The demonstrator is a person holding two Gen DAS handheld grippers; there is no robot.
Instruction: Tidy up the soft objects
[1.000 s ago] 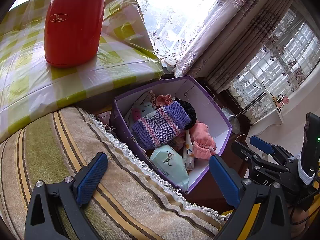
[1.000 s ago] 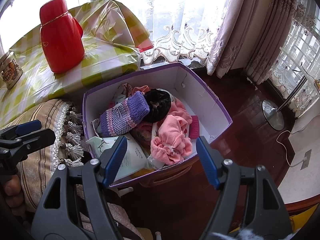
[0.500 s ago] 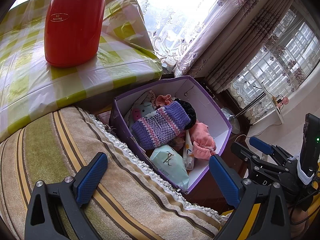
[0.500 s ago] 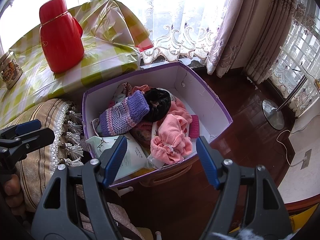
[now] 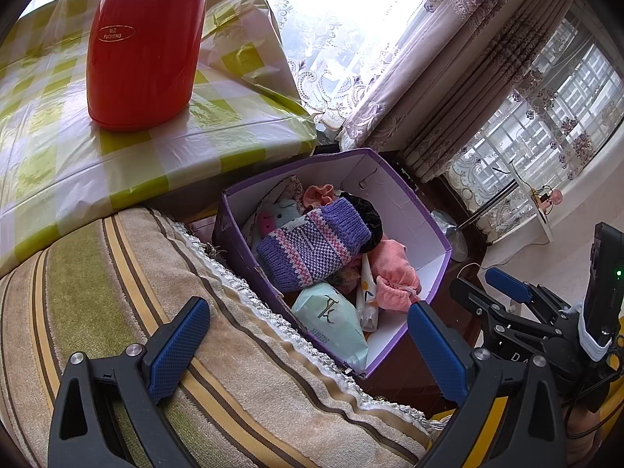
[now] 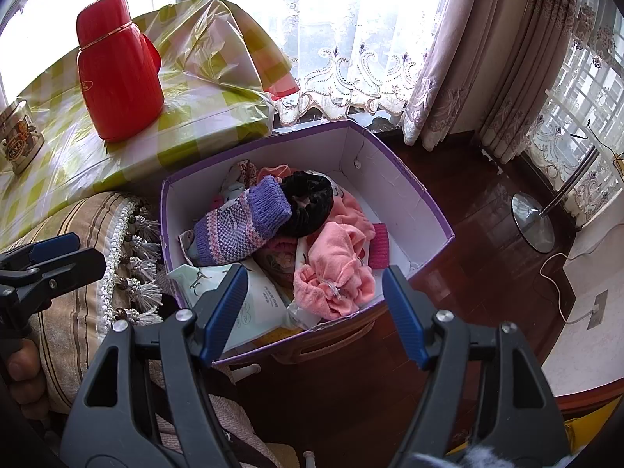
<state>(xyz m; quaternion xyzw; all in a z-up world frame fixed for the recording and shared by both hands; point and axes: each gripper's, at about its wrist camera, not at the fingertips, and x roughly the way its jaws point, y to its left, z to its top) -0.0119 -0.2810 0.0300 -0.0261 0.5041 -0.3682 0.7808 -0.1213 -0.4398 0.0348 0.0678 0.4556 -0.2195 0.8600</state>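
A purple cardboard box (image 6: 409,202) holds soft things: a purple striped knit piece (image 6: 241,230), a black scrunchie (image 6: 308,202), a pink towel (image 6: 335,269) and a pale green tissue pack (image 6: 257,304). The box (image 5: 405,210) and knit piece (image 5: 312,245) also show in the left wrist view. My right gripper (image 6: 314,312) is open and empty, just above the box's near rim. My left gripper (image 5: 308,347) is open and empty, over the striped sofa arm (image 5: 117,296) left of the box.
A red thermos (image 6: 117,74) stands on a table with a green checked cover (image 6: 195,124) behind the box. A tin (image 6: 17,140) sits at its left end. Dark wood floor, curtains and a lamp base (image 6: 532,222) lie to the right.
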